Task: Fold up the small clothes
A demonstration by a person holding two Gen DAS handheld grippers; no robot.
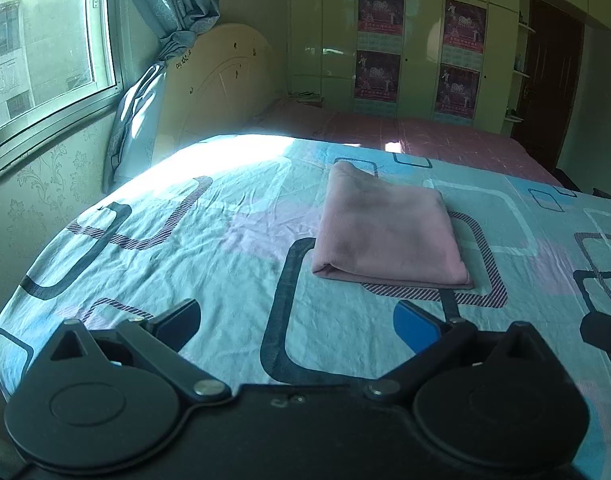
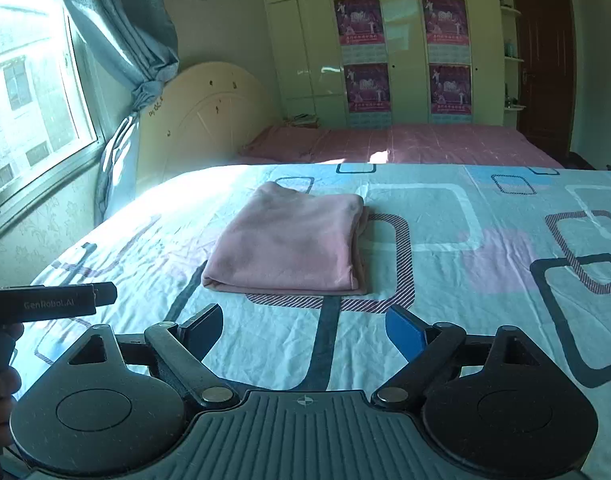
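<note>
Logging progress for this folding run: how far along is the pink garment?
Done: the pink garment lies folded into a compact rectangle on the patterned bedsheet. In hand: nothing; the left gripper and right gripper both stand open and empty, short of it. Left: no other unfolded clothes are in view.

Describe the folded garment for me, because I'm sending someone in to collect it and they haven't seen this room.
Find the near bed with the pale blue sheet printed with rounded squares, in front of the pink-covered bed. Near its middle lies the pink garment, folded into a flat square. It is the only loose item on that sheet, and plain, unlike the patterned fabric beneath.
</note>
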